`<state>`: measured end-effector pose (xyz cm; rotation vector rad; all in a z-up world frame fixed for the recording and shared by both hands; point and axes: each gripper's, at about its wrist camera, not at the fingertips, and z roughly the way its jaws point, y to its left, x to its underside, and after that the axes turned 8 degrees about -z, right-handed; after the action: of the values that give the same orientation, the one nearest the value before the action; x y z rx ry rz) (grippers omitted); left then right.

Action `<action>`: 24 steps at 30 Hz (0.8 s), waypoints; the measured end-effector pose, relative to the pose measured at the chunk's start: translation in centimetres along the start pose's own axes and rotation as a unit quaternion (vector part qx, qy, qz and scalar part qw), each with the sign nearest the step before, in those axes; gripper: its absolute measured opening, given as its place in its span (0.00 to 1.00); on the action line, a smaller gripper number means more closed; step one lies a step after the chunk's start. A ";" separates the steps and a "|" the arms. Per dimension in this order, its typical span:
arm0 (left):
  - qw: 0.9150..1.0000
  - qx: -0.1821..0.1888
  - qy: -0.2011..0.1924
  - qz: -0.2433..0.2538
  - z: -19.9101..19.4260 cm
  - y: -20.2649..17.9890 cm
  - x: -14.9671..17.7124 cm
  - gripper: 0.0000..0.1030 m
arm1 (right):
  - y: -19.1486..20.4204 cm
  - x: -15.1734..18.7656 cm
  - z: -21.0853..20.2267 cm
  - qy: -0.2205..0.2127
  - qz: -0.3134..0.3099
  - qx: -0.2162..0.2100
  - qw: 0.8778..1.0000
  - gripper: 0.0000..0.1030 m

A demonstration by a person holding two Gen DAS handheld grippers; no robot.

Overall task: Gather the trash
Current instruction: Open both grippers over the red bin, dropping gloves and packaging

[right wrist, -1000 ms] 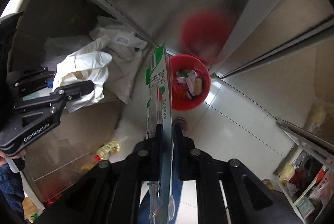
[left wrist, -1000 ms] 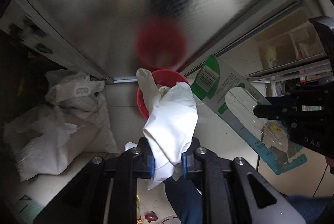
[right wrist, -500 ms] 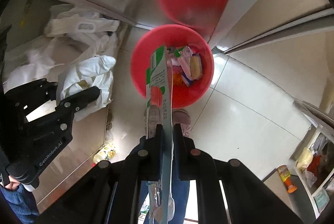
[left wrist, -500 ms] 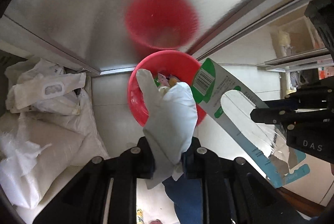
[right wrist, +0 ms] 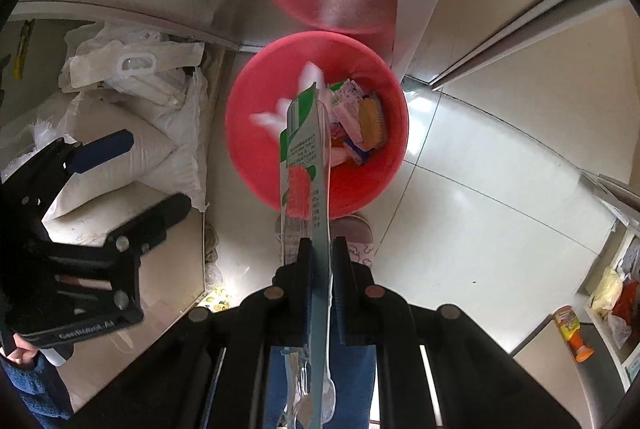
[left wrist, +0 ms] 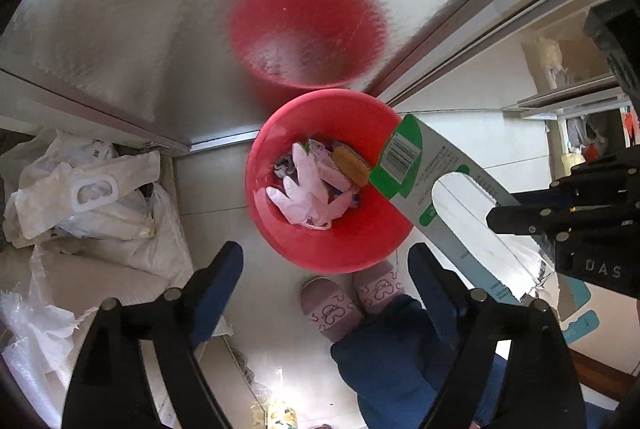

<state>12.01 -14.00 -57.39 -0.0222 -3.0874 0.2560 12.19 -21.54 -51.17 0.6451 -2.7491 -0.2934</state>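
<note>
A red bin [left wrist: 280,241] [right wrist: 256,165] stands on the tiled floor with wrappers and other trash inside. A white glove [left wrist: 308,189] lies in it, showing as a falling white blur [right wrist: 276,117] in the right wrist view. My left gripper [left wrist: 324,253] hangs above the bin's near rim, its jaws opening with nothing between them. My right gripper [right wrist: 322,249] is shut on a green and white blister card [right wrist: 306,165] [left wrist: 436,185], whose far end reaches over the bin.
White sacks and plastic bags [left wrist: 92,201] [right wrist: 132,101] are piled left of the bin. A shiny metal panel [left wrist: 160,13] rises behind it. A person's slippered feet [left wrist: 348,297] stand at the bin's near side. Shelves with goods [right wrist: 600,301] sit at the right.
Both grippers came down toward the bin. The left gripper's jaws spread and the white glove dropped from them into the bin. The right gripper kept its hold on the card.
</note>
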 end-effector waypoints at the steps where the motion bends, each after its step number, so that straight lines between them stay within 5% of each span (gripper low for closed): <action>1: 1.000 -0.002 0.001 0.000 0.0 0.1 0.0 0.84 | 0.0 0.0 -0.1 0.000 0.000 -0.001 1.000 0.08; 5: 1.000 -0.017 -0.004 -0.010 -0.2 0.7 -0.1 1.00 | -0.3 -0.6 0.0 -0.002 0.004 -0.004 1.000 0.09; 12: 0.999 -0.004 -0.010 -0.050 -0.1 3.2 0.2 1.00 | -0.1 -1.8 1.0 0.004 0.000 0.003 1.000 0.09; 14: 0.999 -0.008 -0.009 -0.053 0.0 3.6 0.3 1.00 | 0.1 -2.0 1.4 0.003 -0.003 0.011 1.000 0.17; 16: 0.998 -0.018 -0.010 -0.054 0.0 3.9 0.6 1.00 | 0.2 -2.1 1.6 0.002 -0.005 0.010 1.000 0.43; 17: 0.998 -0.019 -0.010 -0.056 0.0 4.1 0.8 1.00 | 0.3 -2.1 1.7 0.000 -0.009 0.005 1.000 0.47; 24: 0.998 -0.016 -0.011 -0.056 -0.6 4.5 1.9 1.00 | 1.0 -1.6 1.4 -0.002 -0.020 0.003 1.000 0.54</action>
<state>10.17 -9.41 -57.47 0.1517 -3.1003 0.2026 12.68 -19.75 -52.57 0.7013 -2.7435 -0.2966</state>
